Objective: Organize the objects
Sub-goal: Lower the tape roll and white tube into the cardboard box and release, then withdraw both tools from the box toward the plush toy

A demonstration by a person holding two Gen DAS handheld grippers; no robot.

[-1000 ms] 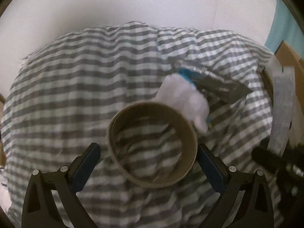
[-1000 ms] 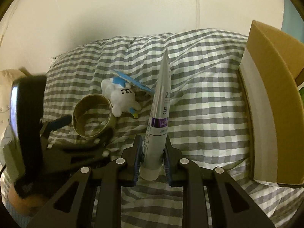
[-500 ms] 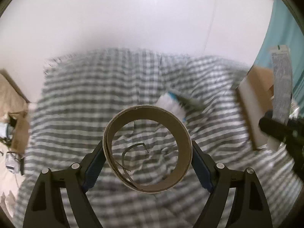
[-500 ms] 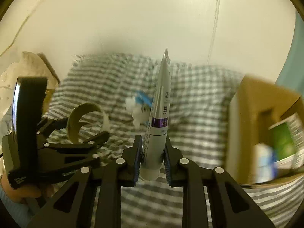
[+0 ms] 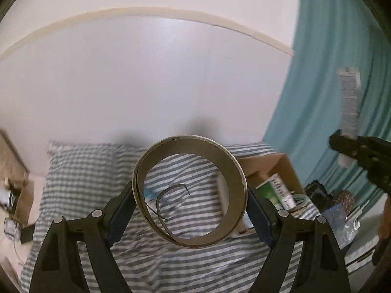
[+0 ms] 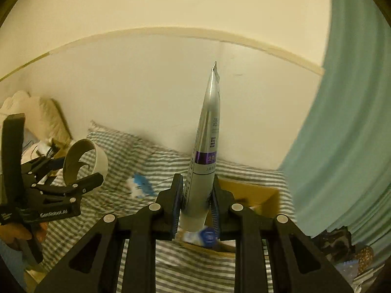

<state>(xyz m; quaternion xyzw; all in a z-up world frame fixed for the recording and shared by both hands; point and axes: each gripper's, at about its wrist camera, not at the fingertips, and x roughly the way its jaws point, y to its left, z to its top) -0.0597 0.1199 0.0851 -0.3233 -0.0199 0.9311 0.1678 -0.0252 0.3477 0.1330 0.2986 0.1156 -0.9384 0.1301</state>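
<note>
Striped bed (image 5: 80, 171) low in frame beneath us, our left gripper (image 5: 190, 202) clamped a cardboard ring (image 5: 189, 190) at centre, our right gripper (image 6: 196, 200) clenched an upright silver tube (image 6: 207, 151), cardboard box (image 5: 273, 168) at right.

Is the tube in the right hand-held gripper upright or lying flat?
Upright. The tube stands cap-end down between the right hand-held gripper fingers, its crimped end pointing up against the wall, clear of the bed.

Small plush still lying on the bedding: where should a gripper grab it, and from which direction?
Judging loosely, since the plush toy is blurred: come from straight above and pinch across its soft white body, not the blue part. It lies low on the striped bedding, nothing beside it. Both grippers are full, so one must unload first.
</note>
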